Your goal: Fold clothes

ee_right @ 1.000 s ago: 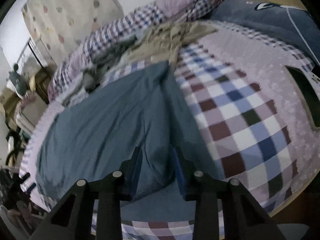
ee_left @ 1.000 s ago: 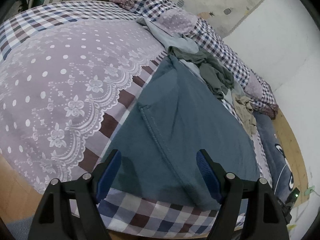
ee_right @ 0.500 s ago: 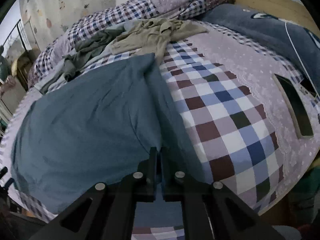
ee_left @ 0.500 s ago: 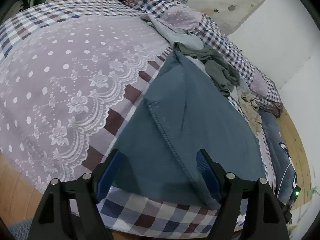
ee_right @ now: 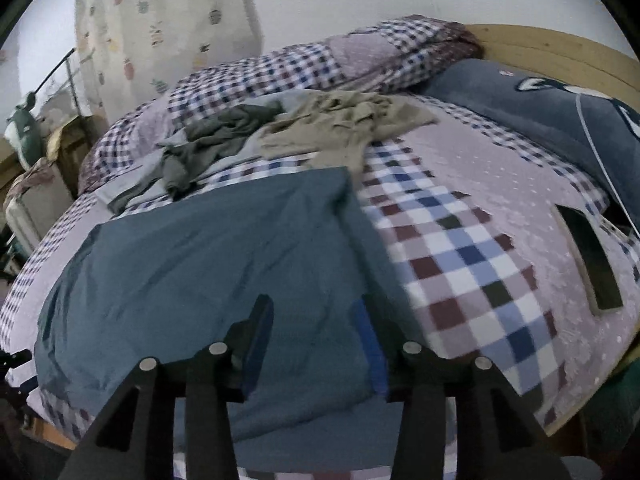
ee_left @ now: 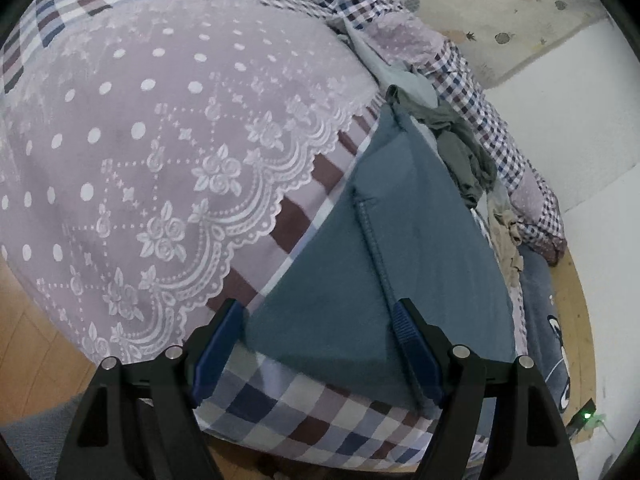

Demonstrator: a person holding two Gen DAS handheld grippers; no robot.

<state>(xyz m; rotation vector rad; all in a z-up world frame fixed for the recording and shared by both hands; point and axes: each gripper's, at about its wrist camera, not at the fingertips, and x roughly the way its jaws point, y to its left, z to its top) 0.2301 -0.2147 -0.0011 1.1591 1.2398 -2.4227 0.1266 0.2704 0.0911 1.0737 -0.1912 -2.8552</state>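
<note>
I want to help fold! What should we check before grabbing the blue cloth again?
1. Left tool open: ok.
2. Right tool open: ok.
3. Blue cloth spread out on the bed: ok, a few wrinkles.
4. Cloth edge between the left tool's fingers: ok.
5. Other clothes pile off the blue cloth: ok.
6. Cloth's near edge hanging over the bed: cannot tell.

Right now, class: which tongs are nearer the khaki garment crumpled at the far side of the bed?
Probably right. The right tongs face the khaki garment across the blue cloth; the left tongs see it farther off.
</note>
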